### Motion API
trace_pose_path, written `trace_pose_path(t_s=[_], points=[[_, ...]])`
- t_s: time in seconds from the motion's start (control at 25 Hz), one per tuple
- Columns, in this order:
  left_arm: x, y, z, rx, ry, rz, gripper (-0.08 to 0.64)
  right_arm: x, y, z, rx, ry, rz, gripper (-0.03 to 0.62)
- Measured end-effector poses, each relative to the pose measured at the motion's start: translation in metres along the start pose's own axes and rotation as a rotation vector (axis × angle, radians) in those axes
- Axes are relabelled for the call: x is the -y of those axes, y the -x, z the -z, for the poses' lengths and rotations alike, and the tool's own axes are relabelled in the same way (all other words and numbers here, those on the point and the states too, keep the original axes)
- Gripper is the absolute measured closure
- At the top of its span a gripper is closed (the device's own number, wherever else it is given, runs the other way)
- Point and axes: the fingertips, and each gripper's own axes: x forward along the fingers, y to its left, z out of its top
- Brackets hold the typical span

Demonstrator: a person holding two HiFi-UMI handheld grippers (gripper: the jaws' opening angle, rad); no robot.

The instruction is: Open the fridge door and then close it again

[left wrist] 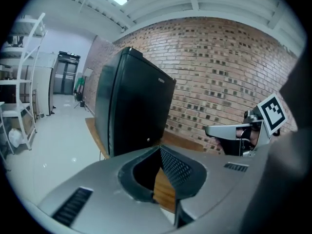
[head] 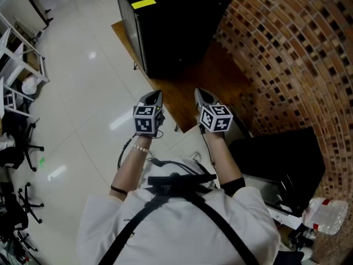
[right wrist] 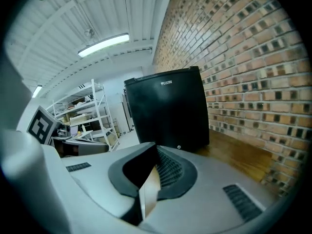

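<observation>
Saw the black fridge at the top of the head view, standing on a wooden board right beside the brick wall. Looked shut all round, with no gap anywhere. Saw a yellow sticker on its top.

Found the left gripper and the right gripper side by side near the body, well apart from the fridge and pointing toward it. Found both squeezed tight with nothing inside, plain to see in each gripper's own view.

Could go wrong in a few ways, at a guess. Could bump the closed tips on the door and only push it; no way to grab an edge with jaws like that, so would need to open them first. Could slip off, with no handle in sight to hold on to. Could drag or rock the whole fridge on the board by pulling too hard. Could swing the door too wide, or slam it back with a bang. Could trip on the board's edge when stepping closer. Could snag the black cable hanging by the left wrist.

Could not make out a handle, nor tell for sure which face was the door. Lost the far part of the fridge's top past the edge of the head view. Lost its bottom behind the grey jaws in both gripper views. Could not see feet or the floor just below, hidden by the body.
</observation>
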Motion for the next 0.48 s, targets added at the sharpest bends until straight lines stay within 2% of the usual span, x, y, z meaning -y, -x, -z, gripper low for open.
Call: trace_pose_path(t_s=[0.2, 0.48], points=[[0.045, -0.003, 0.018, -0.016, 0.000, 0.059, 0.560, 0.015, 0.046, 0.015, 0.026, 0.000, 0.049, 0.591], [0.067, -0.001, 0.024, -0.007, -0.003, 0.051, 0.560, 0.044, 0.071, 0.038, -0.025, -0.135, 0.099, 0.591]])
